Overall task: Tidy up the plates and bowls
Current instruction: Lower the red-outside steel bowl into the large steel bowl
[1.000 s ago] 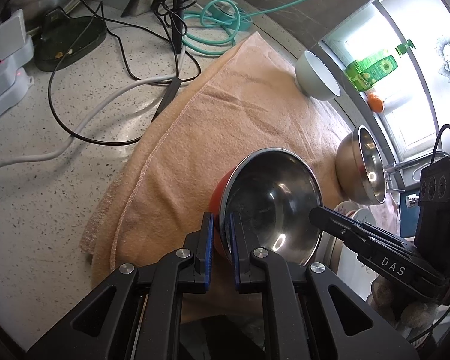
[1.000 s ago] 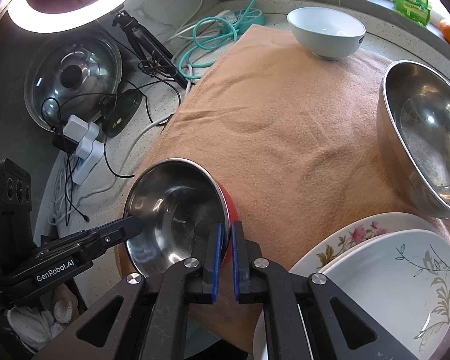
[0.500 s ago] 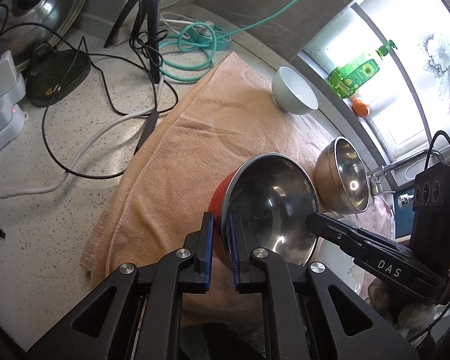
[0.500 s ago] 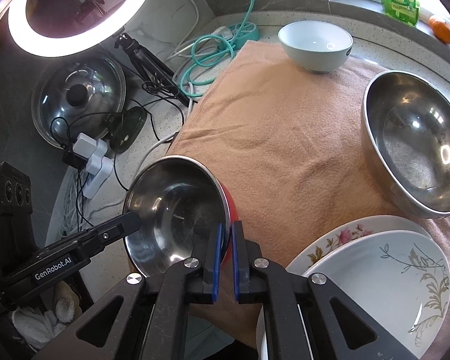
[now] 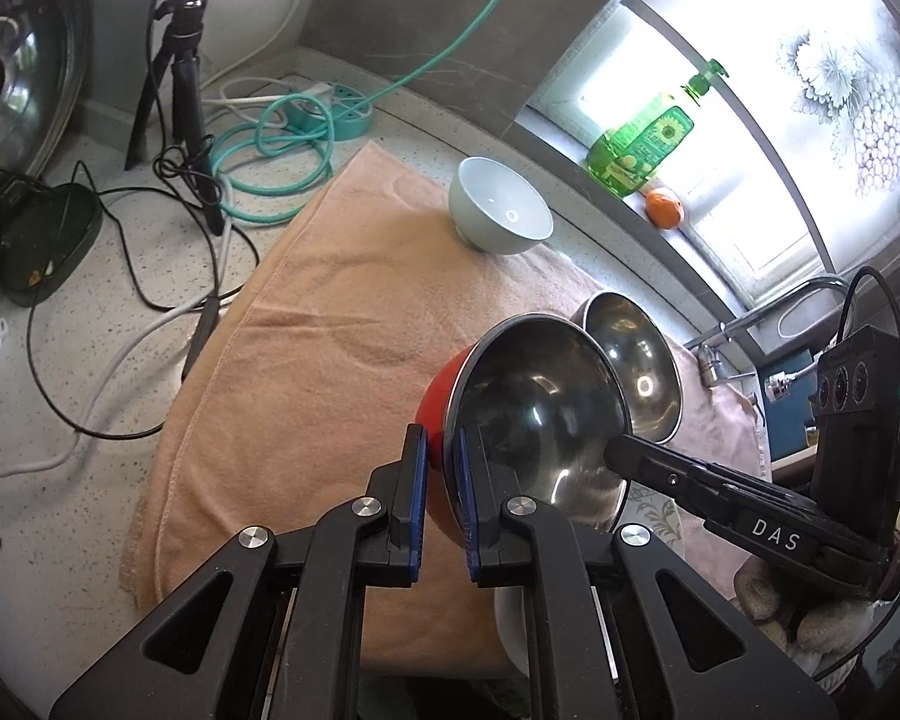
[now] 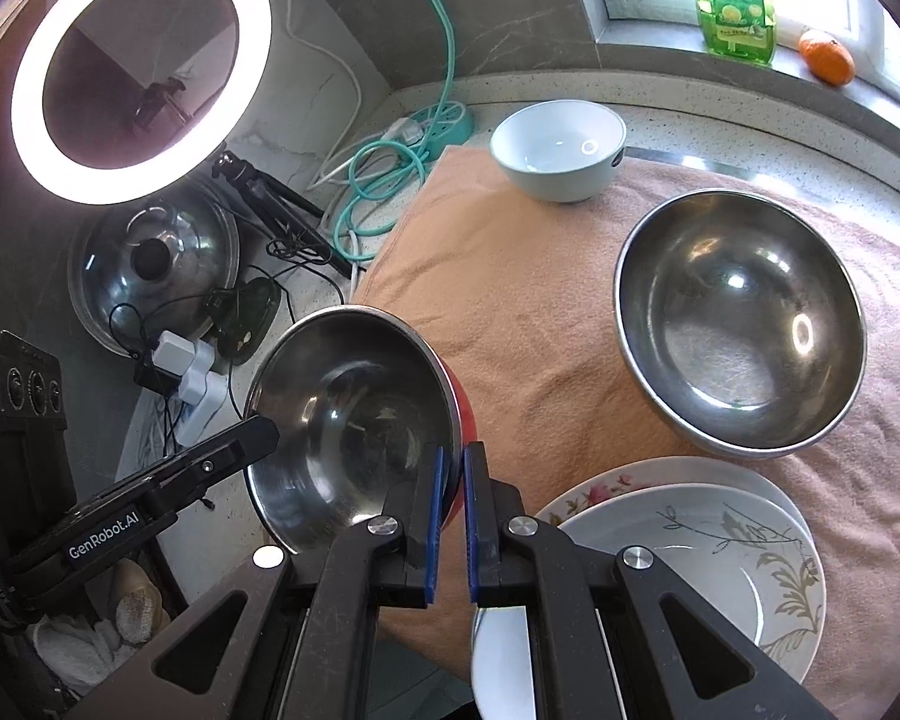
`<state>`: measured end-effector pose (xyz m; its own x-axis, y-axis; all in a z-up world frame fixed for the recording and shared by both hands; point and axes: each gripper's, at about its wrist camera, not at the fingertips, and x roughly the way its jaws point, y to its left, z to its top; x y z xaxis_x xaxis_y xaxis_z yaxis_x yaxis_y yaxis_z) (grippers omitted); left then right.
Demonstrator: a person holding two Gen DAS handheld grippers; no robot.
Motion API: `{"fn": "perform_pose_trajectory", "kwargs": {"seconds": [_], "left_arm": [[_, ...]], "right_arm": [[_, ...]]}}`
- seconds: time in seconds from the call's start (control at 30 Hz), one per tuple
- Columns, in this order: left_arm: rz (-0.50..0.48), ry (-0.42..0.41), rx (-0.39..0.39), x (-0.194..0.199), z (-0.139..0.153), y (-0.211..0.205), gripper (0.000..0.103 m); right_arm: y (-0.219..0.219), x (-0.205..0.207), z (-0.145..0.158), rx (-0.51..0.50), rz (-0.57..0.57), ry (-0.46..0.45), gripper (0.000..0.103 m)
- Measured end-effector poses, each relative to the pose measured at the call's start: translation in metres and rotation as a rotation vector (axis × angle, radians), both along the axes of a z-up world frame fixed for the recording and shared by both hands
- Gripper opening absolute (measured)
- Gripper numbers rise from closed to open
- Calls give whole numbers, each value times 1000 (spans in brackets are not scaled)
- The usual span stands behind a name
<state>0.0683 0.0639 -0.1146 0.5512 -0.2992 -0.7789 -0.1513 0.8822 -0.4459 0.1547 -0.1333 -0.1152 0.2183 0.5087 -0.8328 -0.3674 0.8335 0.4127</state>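
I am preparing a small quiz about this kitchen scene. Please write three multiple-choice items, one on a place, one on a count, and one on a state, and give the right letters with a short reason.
1. Where does the white ceramic bowl stand?
A. on the far edge of the towel
B. inside the large steel bowl
C. on the plates

2. How many plates lie stacked at the near right corner?
A. one
B. two
C. four

3. How is the red-sided steel bowl held?
A. it lies free on the towel
B. only the left gripper holds it
C. both grippers pinch its rim

Answers:
1 A: it sits on the towel, beyond the large steel bowl.
2 B: a floral rim shows under the top plate.
3 C: the right gripper and the left gripper each have fingers on either side of the rim.
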Motion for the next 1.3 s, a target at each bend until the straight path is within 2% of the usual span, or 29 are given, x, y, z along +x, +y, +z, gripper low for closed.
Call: {"fn": "perform_pose_trajectory", "kwargs": {"seconds": [0.4,0.77,1.3], "left_arm": [[-97,-34,-1,32,13,-47,9],[-156,-37,-10,66,15,-91,9],[-152,31,-1,107,-8,-121,9]], "right_arm": [[-52,17,16,7,-91,-8,6],[-97,41,26,-27,-140,-33,6],[-127,89,-1,-75,-134,3,6]]}}
